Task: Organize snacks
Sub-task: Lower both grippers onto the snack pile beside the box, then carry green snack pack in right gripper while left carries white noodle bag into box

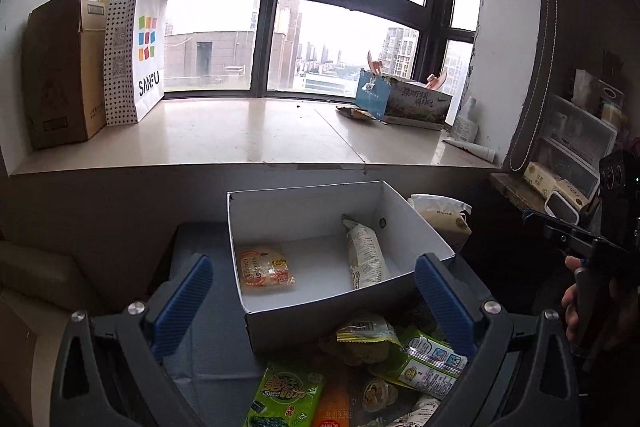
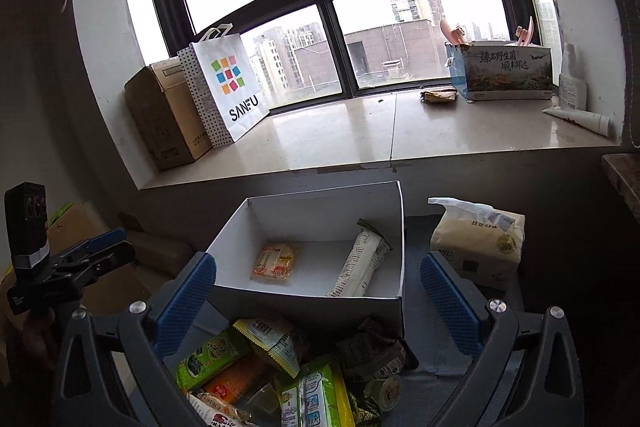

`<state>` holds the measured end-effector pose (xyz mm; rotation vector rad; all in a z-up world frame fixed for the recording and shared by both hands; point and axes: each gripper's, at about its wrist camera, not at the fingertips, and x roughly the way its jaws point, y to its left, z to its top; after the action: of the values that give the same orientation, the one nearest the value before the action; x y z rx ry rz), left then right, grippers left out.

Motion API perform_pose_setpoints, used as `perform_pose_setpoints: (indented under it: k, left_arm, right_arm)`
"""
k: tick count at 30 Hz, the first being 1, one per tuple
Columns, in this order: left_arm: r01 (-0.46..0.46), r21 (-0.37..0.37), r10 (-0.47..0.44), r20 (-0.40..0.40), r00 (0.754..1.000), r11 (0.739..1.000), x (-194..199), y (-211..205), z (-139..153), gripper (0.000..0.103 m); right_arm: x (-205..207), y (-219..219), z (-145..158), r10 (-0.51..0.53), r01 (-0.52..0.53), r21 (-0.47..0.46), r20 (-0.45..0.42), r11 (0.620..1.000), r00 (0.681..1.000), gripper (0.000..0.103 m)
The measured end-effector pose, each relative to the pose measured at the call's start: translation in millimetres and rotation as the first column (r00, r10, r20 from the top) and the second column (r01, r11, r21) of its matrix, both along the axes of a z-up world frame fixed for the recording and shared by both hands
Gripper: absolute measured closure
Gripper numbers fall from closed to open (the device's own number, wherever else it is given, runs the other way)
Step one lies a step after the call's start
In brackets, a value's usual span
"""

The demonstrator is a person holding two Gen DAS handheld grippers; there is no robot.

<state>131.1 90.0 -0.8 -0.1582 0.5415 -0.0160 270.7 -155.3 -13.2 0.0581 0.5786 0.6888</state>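
Both tools stand released above the snack pile: the left gripper (image 1: 314,301) and right gripper (image 2: 318,301) have jaws spread wide with nothing between the pads. The box (image 1: 308,205) sits just beyond the pile and already holds an orange packet (image 1: 264,269) at left and a white packet (image 1: 365,259) leaning at right. The loose pile (image 2: 280,371) lies nearest, touching the box's near wall.

Step in hand, as judged: choosing the next snack. Take a top packet by one edge, one gripper at a time, and lay it in the bare middle of the box floor.

The right view shows the whole tissue pack (image 2: 478,243) right of the box; the left view shows shelving (image 1: 576,139) at far right.
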Motion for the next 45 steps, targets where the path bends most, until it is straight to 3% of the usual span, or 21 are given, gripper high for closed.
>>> perform_pose_setpoints:
  k: [4,11,15,18,21,26,28,31,34,35,36,40,45]
  left_arm:
    - [0.009,0.026,-0.008,-0.023,1.000,1.000,-34,-16,-12,0.000]
    - [0.061,-0.050,-0.064,-0.070,0.995,0.997,-79,-40,-53,0.000]
    - [0.089,-0.055,-0.094,-0.099,0.991,0.995,-93,-56,-71,0.000]
    - [0.111,-0.015,-0.112,-0.105,0.988,0.994,-99,-64,-75,0.000]
    - [0.141,0.038,-0.136,-0.110,0.985,0.989,-102,-70,-77,0.000]
    - [0.158,0.098,-0.144,-0.135,0.980,0.983,-105,-75,-82,0.000]
    - [0.162,0.096,-0.147,-0.142,0.979,0.982,-106,-75,-83,0.000]
    - [0.161,0.088,-0.146,-0.149,0.978,0.983,-107,-73,-86,0.000]
    - [0.162,0.098,-0.145,-0.158,0.977,0.982,-108,-73,-89,0.000]
    - [0.163,0.104,-0.145,-0.163,0.976,0.981,-108,-74,-90,0.000]
    - [0.168,0.107,-0.149,-0.169,0.974,0.980,-108,-75,-91,0.000]
    - [0.185,0.109,-0.163,-0.187,0.969,0.977,-106,-79,-98,0.000]
    - [0.223,0.116,-0.195,-0.211,0.958,0.968,-102,-87,-102,0.000]
  right_arm:
    - [-41,-19,-11,-0.016,0.017,-0.021,0.017,1.000,1.000,0.000]
    - [-100,-46,-48,-0.074,0.077,-0.068,0.045,0.995,0.996,0.000]
    - [-100,-44,-81,-0.067,0.062,-0.139,-0.032,0.988,0.997,0.000]
    - [-96,-30,-98,-0.062,0.051,-0.233,-0.040,0.971,0.997,0.000]
    - [-89,-5,-109,-0.035,0.020,-0.354,-0.035,0.935,0.999,0.000]
    - [-76,50,-130,0.012,-0.001,-0.574,0.015,0.819,1.000,0.000]
    - [-69,70,-143,0.048,-0.035,-0.640,0.002,0.767,0.999,0.000]
    - [-54,90,-161,0.083,-0.104,-0.681,-0.063,0.725,0.995,0.000]
    - [-38,93,-166,0.080,-0.150,-0.659,-0.135,0.737,0.988,0.003]
    - [-34,92,-166,0.069,-0.157,-0.658,-0.158,0.736,0.985,0.010]
    - [-31,91,-167,0.068,-0.172,-0.655,-0.181,0.736,0.981,0.034]
    - [-34,76,-162,0.096,-0.211,-0.621,-0.213,0.755,0.972,0.035]
    - [-41,38,-135,0.080,-0.174,-0.511,-0.201,0.842,0.976,0.036]
